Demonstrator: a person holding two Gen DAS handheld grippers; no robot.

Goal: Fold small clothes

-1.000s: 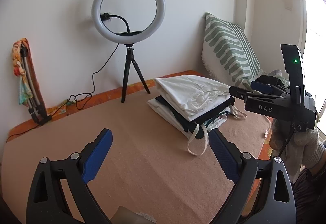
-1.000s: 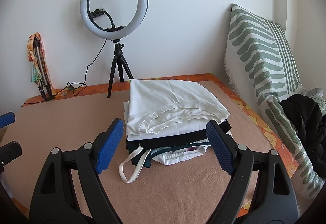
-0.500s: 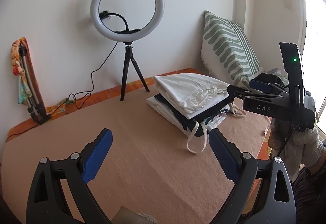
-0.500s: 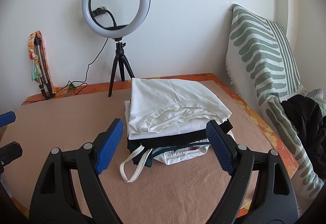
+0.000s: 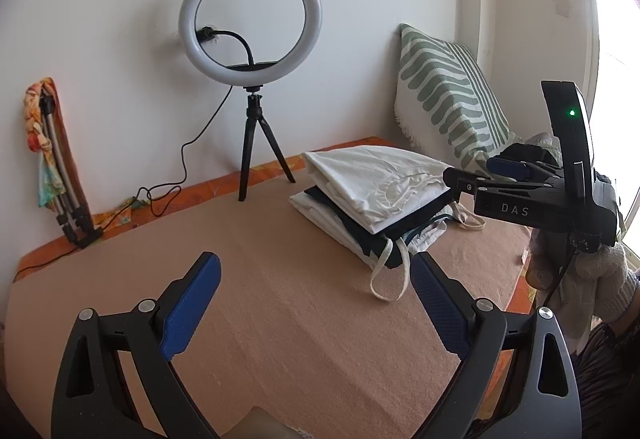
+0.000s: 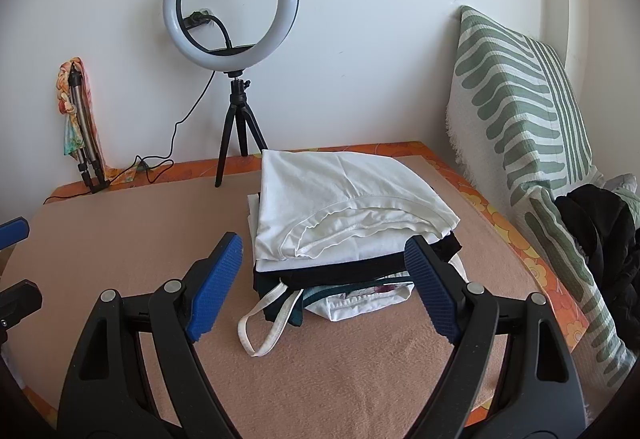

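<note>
Both tongs gape wide and hold nothing: left tongs (image 5: 316,303) over bare peach blanket (image 5: 280,299), right tongs (image 6: 324,283) just before the folded clothes stack (image 6: 344,223).

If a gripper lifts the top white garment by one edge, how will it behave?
The top white garment is probably floppy: its hem ripples, so the fold would likely fall open. It looks thin, likely light. Pushing it may shift the loose stack beneath.

white wall (image 6: 360,19), ring light (image 6: 231,1) on tripod, striped cushion (image 6: 520,103), bright window (image 5: 616,79).
</note>
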